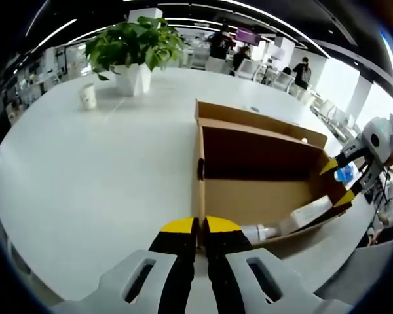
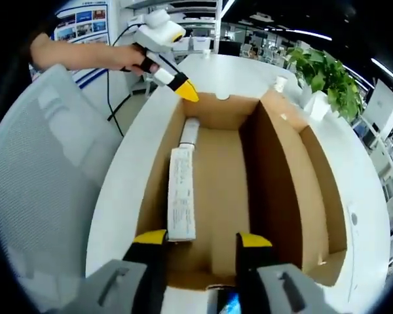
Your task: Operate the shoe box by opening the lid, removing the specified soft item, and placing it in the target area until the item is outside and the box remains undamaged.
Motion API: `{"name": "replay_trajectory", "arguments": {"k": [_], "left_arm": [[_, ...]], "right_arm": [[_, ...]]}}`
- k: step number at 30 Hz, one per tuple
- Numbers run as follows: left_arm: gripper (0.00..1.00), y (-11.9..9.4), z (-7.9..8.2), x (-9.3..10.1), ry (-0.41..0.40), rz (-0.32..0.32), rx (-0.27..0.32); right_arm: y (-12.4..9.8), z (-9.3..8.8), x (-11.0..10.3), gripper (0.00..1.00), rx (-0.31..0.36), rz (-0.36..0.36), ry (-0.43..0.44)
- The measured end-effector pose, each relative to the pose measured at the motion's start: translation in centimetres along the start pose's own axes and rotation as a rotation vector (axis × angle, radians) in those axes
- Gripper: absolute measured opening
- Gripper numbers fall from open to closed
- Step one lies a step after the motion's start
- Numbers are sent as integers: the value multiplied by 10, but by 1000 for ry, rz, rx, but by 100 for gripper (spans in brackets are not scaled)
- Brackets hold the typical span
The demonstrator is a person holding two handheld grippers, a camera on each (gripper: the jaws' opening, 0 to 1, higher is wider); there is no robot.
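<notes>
Inside the open shoe box [image 2: 223,176] lies a white tube [image 2: 181,193].

a leafy potted plant [image 1: 134,46] in a white pot stands on the long white table [image 1: 85,176] with a small paper cup [image 1: 88,96] just beside it, a grey mesh chair [image 2: 39,170] sits at the table's edge, and people [image 1: 239,55] stand far behind.

Grey claw [image 1: 201,230] bodies, black jaws, yellow tips.
</notes>
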State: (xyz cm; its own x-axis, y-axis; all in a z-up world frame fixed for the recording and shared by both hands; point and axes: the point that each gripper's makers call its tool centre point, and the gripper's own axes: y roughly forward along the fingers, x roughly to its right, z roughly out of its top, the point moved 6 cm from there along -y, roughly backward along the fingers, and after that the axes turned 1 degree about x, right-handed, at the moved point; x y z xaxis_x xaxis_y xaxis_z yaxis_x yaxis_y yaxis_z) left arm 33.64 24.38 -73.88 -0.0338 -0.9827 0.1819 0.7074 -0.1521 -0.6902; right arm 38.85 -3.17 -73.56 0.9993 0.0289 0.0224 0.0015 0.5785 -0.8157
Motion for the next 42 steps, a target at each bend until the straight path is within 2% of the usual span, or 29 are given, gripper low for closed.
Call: {"name": "replay_trajectory", "arguments": {"k": [3, 18, 31, 38, 42], "left_arm": [[2, -1, 0, 1, -3, -1, 1], [2, 0, 0, 1, -11, -4, 0], [2, 1, 0, 0, -15, -5, 1], [2, 0, 0, 0, -18, -7, 1], [2, 0, 0, 1, -18, -6, 0]], "right_arm": [[1, 9, -4, 38, 41, 13, 10], [24, 21, -11, 34, 52, 26, 19], [39, 22, -12, 27, 45, 21, 46], [43, 21, -17, 18, 33, 14, 15], [43, 21, -17, 17, 33, 6, 1]]}}
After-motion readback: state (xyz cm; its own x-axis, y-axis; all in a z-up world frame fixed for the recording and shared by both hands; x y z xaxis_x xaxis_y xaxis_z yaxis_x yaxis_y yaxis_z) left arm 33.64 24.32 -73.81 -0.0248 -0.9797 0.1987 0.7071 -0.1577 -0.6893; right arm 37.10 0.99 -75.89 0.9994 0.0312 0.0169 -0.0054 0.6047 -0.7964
